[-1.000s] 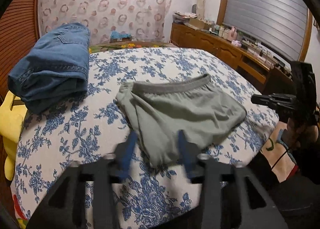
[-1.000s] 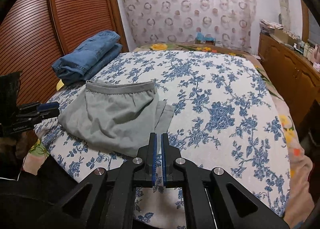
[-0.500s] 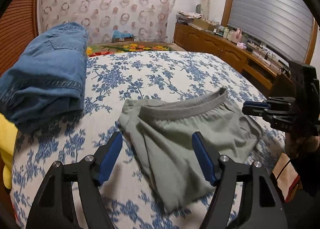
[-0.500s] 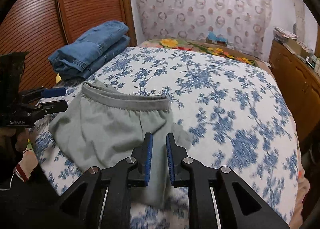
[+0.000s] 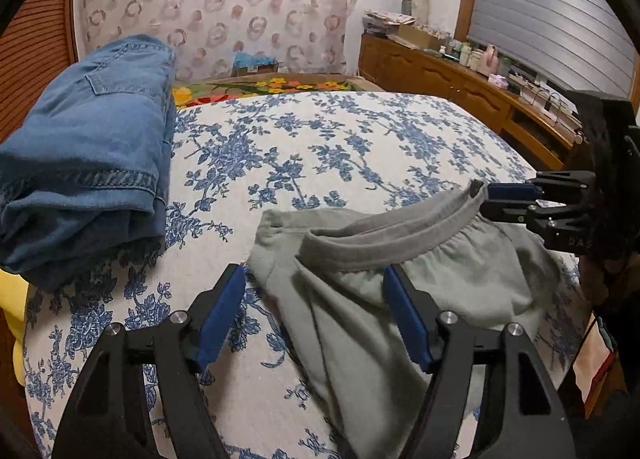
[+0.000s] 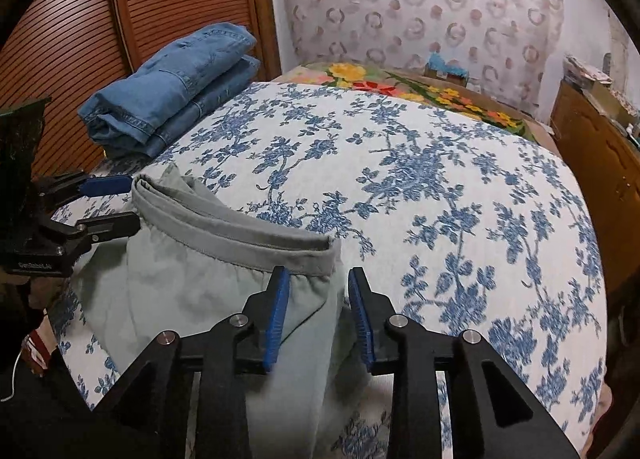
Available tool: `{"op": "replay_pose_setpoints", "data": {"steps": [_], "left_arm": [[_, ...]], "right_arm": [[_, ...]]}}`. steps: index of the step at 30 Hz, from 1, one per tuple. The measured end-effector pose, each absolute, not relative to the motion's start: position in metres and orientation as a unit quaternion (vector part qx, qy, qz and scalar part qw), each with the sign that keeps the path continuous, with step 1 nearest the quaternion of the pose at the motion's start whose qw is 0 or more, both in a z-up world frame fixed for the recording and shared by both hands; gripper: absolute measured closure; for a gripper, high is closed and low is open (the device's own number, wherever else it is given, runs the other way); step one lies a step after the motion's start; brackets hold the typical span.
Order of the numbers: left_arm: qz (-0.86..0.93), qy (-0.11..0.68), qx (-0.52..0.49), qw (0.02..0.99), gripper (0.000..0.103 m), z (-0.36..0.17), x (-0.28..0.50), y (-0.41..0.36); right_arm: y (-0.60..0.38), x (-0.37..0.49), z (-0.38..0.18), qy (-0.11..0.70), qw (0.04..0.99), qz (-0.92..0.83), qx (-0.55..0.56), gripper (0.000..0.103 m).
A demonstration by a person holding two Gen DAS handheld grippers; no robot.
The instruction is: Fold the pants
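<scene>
I keep my left gripper (image 5: 314,297) released over the grey pants (image 5: 460,275) on the bed (image 5: 320,147); my right gripper (image 6: 314,305) is opening, grasping nothing.

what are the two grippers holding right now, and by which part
Nothing yet. The left gripper stands open around one end of the grey pants' waistband. The right gripper is opening at the other end, pads not pressing the cloth.
</scene>
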State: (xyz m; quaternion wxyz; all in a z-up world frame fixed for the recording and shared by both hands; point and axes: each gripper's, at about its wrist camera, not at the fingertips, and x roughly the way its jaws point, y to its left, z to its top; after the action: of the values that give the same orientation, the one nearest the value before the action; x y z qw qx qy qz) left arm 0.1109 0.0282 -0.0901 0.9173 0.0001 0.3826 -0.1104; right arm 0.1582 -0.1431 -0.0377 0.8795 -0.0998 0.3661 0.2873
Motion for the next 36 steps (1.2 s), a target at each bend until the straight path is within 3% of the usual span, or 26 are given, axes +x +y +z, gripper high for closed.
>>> {"op": "replay_pose_setpoints", "data": {"steps": [11,13,16,19,32,36], "left_arm": [[-0.113,0.402,-0.027,0.908,0.030,-0.102,0.116,0.034],[-0.115,0.398,-0.032,0.909,0.030,-0.101,0.115,0.036],[-0.117,0.389,-0.038,0.913,0.030,-0.098,0.112,0.038],[-0.122,0.379,-0.041,0.917,0.030,-0.095,0.109,0.039],[-0.108,0.400,-0.019,0.910,0.030,-0.102,0.114,0.033],[-0.105,0.403,-0.012,0.909,0.030,-0.103,0.115,0.030]], "right_arm": [[-0.138,0.178,-0.042,0.383,0.864,0.318,-0.079,0.072],[-0.138,0.180,-0.043,0.384,0.862,0.323,-0.075,0.085],[-0.140,0.183,-0.043,0.383,0.859,0.333,-0.068,0.094],[-0.145,0.184,-0.041,0.372,0.866,0.329,-0.054,0.096],[-0.148,0.187,-0.045,0.372,0.884,0.279,-0.051,0.097],[-0.143,0.179,-0.039,0.371,0.886,0.265,-0.082,0.085]]}}
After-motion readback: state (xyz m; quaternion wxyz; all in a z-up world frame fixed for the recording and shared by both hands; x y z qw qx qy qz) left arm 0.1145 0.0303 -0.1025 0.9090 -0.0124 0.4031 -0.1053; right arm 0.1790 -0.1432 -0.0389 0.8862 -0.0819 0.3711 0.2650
